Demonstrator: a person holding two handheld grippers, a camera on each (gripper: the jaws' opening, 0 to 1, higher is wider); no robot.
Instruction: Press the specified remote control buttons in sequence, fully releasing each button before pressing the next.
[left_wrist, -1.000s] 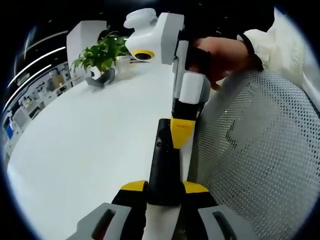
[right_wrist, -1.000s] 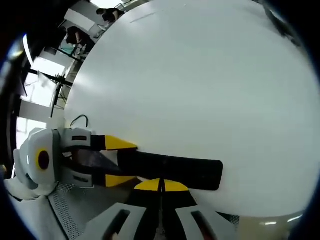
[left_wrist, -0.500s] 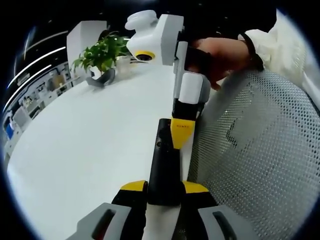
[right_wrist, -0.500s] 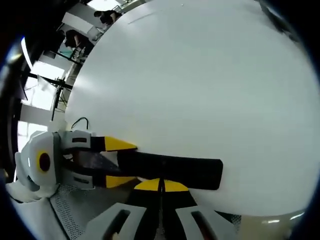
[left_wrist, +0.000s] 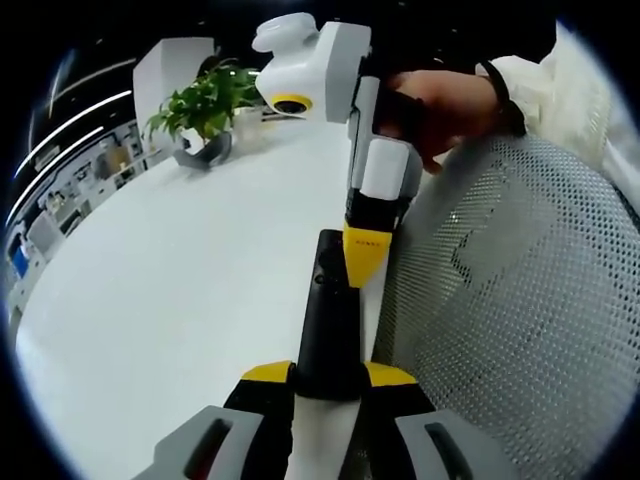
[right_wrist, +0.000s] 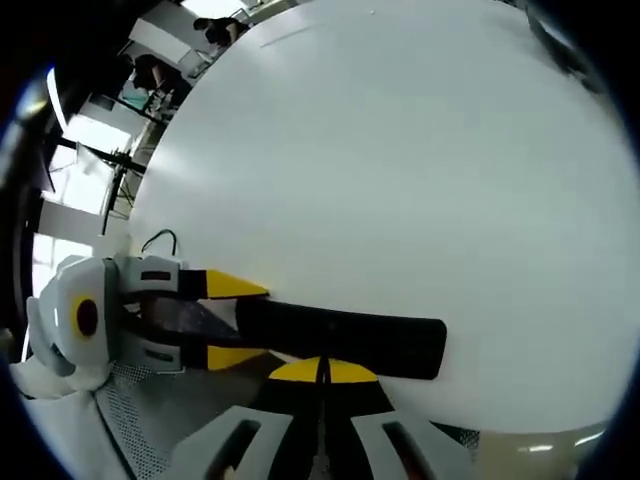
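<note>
The left gripper (left_wrist: 328, 372) has its jaws closed on one end of the black remote (left_wrist: 328, 310). The right gripper (right_wrist: 322, 370) has its jaws shut tight, tips on the remote's buttons. I think it is pressing; next it should lift off fully. The remote lies near the edge of the white table (left_wrist: 170, 290), beside a mesh chair (left_wrist: 510, 320). A plant (left_wrist: 205, 105) sits far back.

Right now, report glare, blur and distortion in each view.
Left gripper view: fisheye bends the white table; the remote is sharp, the potted plant slightly soft. Right gripper view: broad sheen washes the table; bright windows at left are blown out.
</note>
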